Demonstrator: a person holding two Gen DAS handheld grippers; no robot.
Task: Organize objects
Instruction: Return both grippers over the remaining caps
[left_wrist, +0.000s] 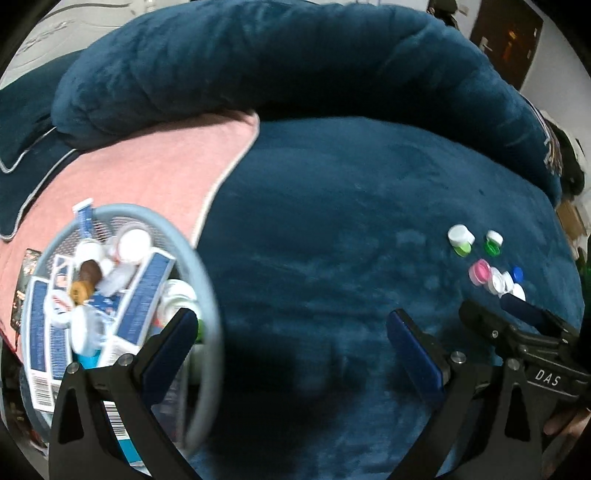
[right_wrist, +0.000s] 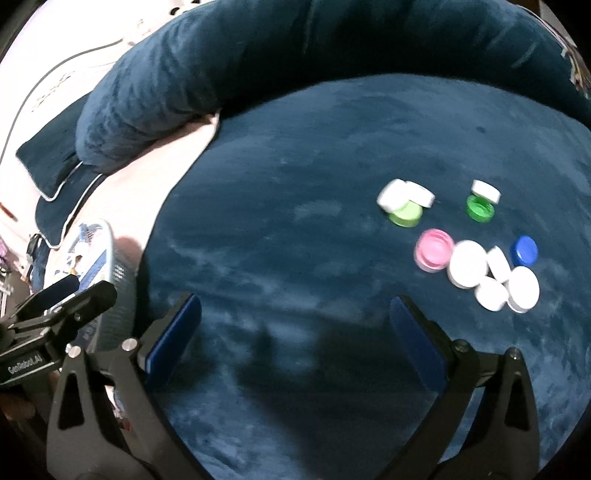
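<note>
Dark blue plush bed (right_wrist: 295, 155) as work surface, thick bolster (left_wrist: 258, 55) curving behind, pink towel (left_wrist: 147, 166) at left. Round mesh basket (left_wrist: 207, 280) on the towel's edge, already stuffed with blue-white boxes (left_wrist: 147, 291), small bottles and jars. Loose bottle caps (right_wrist: 467, 264) clustered on the bed, well apart from the basket: whites touching each other, pink cap (right_wrist: 434, 249) just beside them, blue cap (right_wrist: 523, 251) at the far side, two green caps farther back, each with a white one against it.

Left gripper (left_wrist: 291, 336) fingers wide, empty, hovering just beside the basket rim. Right gripper (right_wrist: 295, 325) fingers wide too, empty, near the caps but not over them.

Likely step: pick caps, carry to basket. Best taken with the right gripper. Start at an outlying cap such as the pink, not the touching whites. Straddle across the cap's width, press down a little into the plush, close gently. Risk: soft surface tilting caps, neighbours nudged, a flat cap slipping out. Frames a bit blurred; cap orientation unclear for some.
</note>
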